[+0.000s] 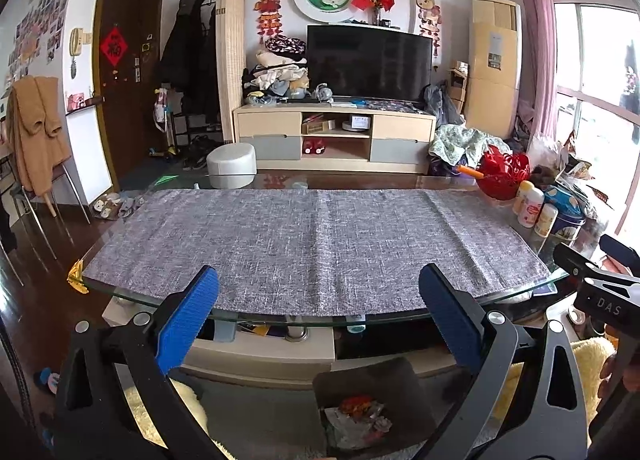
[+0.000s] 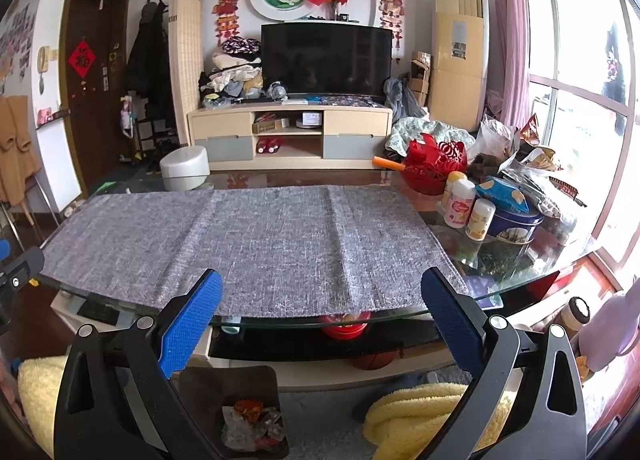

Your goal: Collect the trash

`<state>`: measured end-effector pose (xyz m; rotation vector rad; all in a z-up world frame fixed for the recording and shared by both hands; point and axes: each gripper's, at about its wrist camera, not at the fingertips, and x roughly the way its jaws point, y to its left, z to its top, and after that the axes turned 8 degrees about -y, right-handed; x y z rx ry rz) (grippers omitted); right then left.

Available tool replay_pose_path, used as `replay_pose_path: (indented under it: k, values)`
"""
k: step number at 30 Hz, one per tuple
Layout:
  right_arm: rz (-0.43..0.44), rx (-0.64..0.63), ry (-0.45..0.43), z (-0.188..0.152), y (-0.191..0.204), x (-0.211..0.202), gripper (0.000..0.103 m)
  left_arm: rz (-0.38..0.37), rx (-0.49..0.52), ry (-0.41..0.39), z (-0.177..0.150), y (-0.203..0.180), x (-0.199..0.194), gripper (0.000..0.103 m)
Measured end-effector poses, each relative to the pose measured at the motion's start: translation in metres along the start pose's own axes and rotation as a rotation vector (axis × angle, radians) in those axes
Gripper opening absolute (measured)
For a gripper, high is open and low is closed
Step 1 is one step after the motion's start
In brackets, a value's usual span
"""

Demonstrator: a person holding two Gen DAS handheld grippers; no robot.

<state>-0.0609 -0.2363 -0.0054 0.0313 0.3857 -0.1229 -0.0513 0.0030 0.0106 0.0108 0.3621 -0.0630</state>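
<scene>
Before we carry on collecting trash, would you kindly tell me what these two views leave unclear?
- Trash bin contents, left wrist view: crumpled wrappers, too blurred to identify; bottom edge cuts the bin off.
- Right hand-held gripper, left wrist view: cut off by the right edge, so its opening shows only in its own view.
- Lower shelf under the glass table, right wrist view: items are hidden by the grey cloth and reflections.
- Bottles, right wrist view: labels too small to read.

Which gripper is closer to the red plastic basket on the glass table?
Right. The right gripper sits toward the table end holding the red plastic basket; the left gripper is farther along the near edge, with the basket far to its right.
</scene>
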Motion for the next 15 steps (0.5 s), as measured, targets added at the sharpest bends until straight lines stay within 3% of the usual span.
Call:
replay_pose_path:
  k: [15]
  values:
    - [-0.001,0.002,0.01,0.0021,-0.0004,0.0032,0.1,-0.013,-0.01,-0.004,-0.0029,0.0067,0.003,0.095]
